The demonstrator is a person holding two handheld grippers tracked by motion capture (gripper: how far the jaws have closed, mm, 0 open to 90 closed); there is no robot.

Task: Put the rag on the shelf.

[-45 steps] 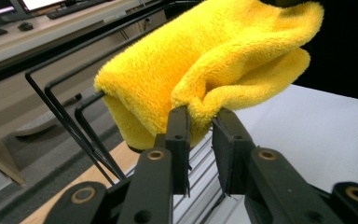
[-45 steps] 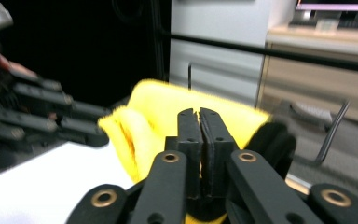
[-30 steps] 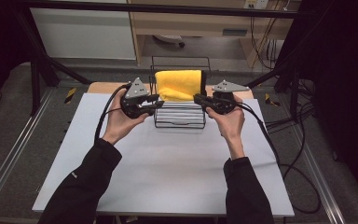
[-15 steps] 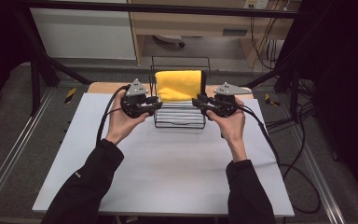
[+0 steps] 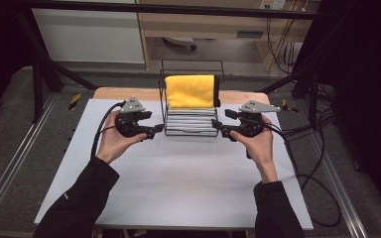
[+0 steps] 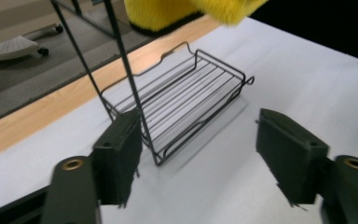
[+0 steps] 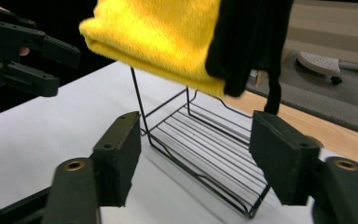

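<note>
A black wire rack (image 5: 188, 125) stands at the back middle of the white table (image 5: 178, 188). A yellow towel (image 5: 189, 90) hangs over its top bar, with a black cloth (image 7: 247, 42) beside it. My left gripper (image 5: 154, 132) sits just left of the rack's base and my right gripper (image 5: 217, 128) just right of it. The jaws of both have just been opening, and both grippers are open with nothing pressed between the pads. From the left gripper (image 6: 198, 154) I look at the rack's tray (image 6: 186, 93). From the right gripper (image 7: 196, 154) I see the tray (image 7: 205, 144) under the towel (image 7: 154, 37).
The table's wooden back edge (image 5: 129, 93) runs behind the rack. Black cables (image 5: 307, 163) trail off the right side. A metal frame (image 5: 10, 163) borders the table on the left. The other hand's gripper (image 7: 63, 70) shows at the upper left of the right gripper view.
Both grippers have drawn back from the rack's sides, apart and toward the person, and sunk a little. Their jaws have spread open. The rack and towel stay put.
</note>
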